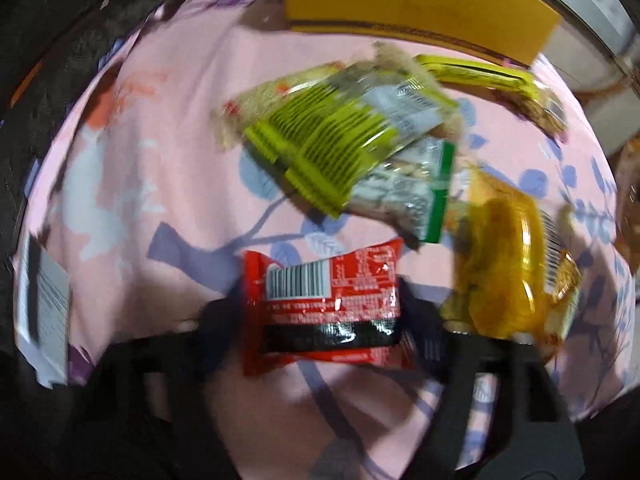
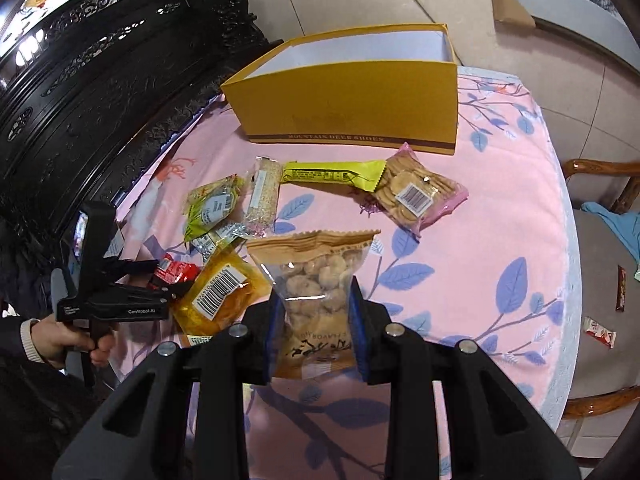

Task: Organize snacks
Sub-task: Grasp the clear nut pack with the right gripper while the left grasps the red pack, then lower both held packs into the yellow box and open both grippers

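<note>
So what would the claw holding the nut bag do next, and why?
Probably carry it up and over to the yellow box. The right claw is already shut on the nut bag, the box stands open behind the other snacks, and nothing seems to block the way.

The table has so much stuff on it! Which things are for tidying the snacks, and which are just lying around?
For the job:
- yellow box
- bag of nuts in the right gripper
- red packet between the left gripper fingers
- cracker pack
- yellow bar

Just lying about:
- chair
- blue cloth
- dark carved cabinet
</note>
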